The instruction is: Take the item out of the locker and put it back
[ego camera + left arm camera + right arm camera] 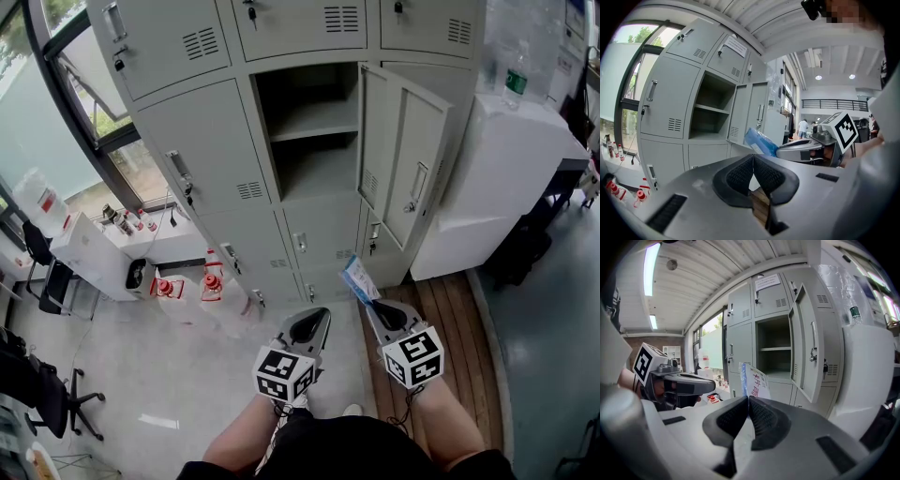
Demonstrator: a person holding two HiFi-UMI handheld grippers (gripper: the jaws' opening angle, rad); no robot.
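1. The right gripper [747,400] pinches the lower edge of a flat blue-and-white plastic packet with red print [755,383]. Its jaws are nearly together on the thin film, so the packet stands upright above the pads.
2. The packet is outside the tall grey metal locker bank [187,122], in the air before the lower doors and well below the open compartment [309,159].
3. The compartment's door [405,159] stands swung out to the right, leaving the shelf [314,127] and the floor under it bare and reachable.
4. The left gripper [753,158] hangs just beside the right, jaws pressed together on nothing, apparently a spare hand here.
5. The taking-out looks done. Returning the packet likely calls for lifting it to the opening without clipping the door.
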